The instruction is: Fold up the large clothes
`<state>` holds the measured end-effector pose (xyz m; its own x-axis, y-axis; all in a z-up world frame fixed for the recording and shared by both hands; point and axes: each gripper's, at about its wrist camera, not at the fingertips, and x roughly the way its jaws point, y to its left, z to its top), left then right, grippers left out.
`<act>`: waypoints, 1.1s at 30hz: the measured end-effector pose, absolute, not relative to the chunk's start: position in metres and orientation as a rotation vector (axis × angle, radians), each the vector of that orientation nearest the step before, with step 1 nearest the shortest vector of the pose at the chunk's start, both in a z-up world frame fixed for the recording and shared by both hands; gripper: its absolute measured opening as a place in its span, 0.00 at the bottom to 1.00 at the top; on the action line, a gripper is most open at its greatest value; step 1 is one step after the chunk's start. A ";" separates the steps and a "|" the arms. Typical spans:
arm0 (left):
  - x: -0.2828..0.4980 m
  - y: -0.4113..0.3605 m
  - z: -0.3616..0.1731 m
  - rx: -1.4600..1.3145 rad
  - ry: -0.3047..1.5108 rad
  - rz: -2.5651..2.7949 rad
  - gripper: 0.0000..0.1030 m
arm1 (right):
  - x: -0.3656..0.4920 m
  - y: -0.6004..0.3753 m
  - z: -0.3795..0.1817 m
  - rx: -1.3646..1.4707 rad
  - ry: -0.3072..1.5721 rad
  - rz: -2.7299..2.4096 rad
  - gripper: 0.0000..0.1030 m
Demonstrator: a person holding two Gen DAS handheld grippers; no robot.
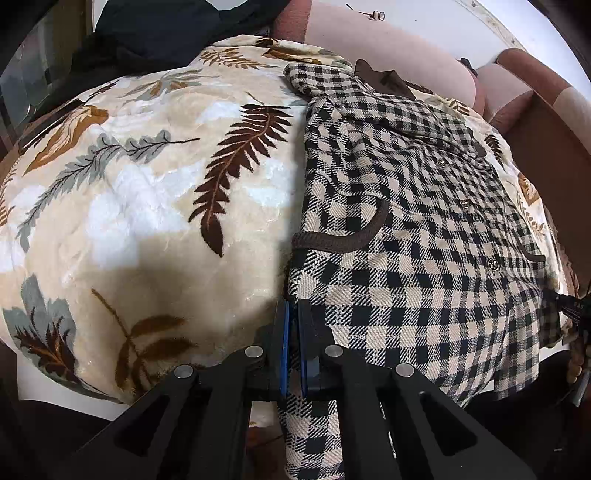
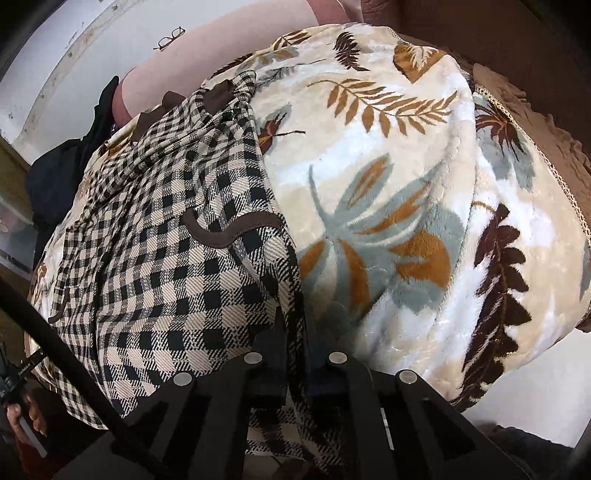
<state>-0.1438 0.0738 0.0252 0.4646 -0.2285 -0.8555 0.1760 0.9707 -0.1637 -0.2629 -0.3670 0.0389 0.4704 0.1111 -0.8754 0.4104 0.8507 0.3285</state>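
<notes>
A black-and-beige checked shirt (image 1: 406, 229) with brown trim lies spread on a leaf-patterned blanket (image 1: 147, 184). My left gripper (image 1: 293, 325) is shut on the shirt's near left edge, cloth pinched between its blue pads. In the right wrist view the same shirt (image 2: 166, 258) lies at the left of the blanket (image 2: 388, 184). My right gripper (image 2: 295, 332) is shut on the shirt's near right edge, with cloth hanging down between the fingers.
A dark garment (image 1: 166, 33) lies at the blanket's far end. A pink sofa cushion (image 1: 388, 40) with glasses (image 2: 170, 37) on it stands behind. Brown sofa upholstery (image 2: 535, 122) borders the blanket. The other hand-held gripper (image 2: 14, 376) shows at the left edge.
</notes>
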 end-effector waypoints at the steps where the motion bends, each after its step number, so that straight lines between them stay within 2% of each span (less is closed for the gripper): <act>1: -0.144 0.074 0.025 -0.055 1.057 -0.250 0.04 | -0.263 -0.368 0.038 0.550 1.082 -0.195 0.05; 6: -0.149 0.076 0.027 -0.042 1.052 -0.240 0.04 | -0.268 -0.374 0.038 0.580 1.091 -0.215 0.07; 9: -0.155 0.084 0.029 -0.028 1.053 -0.213 0.04 | -0.276 -0.382 0.040 0.604 1.097 -0.258 0.18; 12: -0.164 0.099 0.035 -0.027 1.036 -0.190 0.04 | -0.286 -0.389 0.049 0.618 1.078 -0.277 0.18; 15: -0.172 0.119 0.042 -0.111 1.019 -0.230 0.04 | -0.295 -0.393 0.058 0.598 1.051 -0.297 0.25; 16: -0.172 0.122 0.043 -0.134 1.016 -0.244 0.07 | -0.297 -0.396 0.059 0.604 1.043 -0.293 0.29; 18: -0.171 0.125 0.044 -0.183 1.009 -0.268 0.23 | -0.299 -0.402 0.058 0.654 1.019 -0.271 0.38; 19: -0.171 0.123 0.044 -0.201 1.004 -0.276 0.36 | -0.299 -0.405 0.056 0.694 1.007 -0.262 0.40; 20: -0.170 0.121 0.043 -0.219 0.998 -0.289 0.41 | -0.298 -0.408 0.053 0.726 0.997 -0.248 0.40; 26: -0.155 0.081 0.024 -0.264 1.049 -0.445 0.46 | -0.287 -0.406 0.033 0.870 0.989 -0.169 0.41; 28: -0.154 0.074 0.017 -0.262 1.058 -0.455 0.51 | -0.285 -0.402 0.028 0.881 1.002 -0.165 0.41; 33: -0.158 0.075 0.014 -0.274 1.054 -0.484 0.52 | -0.286 -0.395 0.025 0.880 1.017 -0.135 0.41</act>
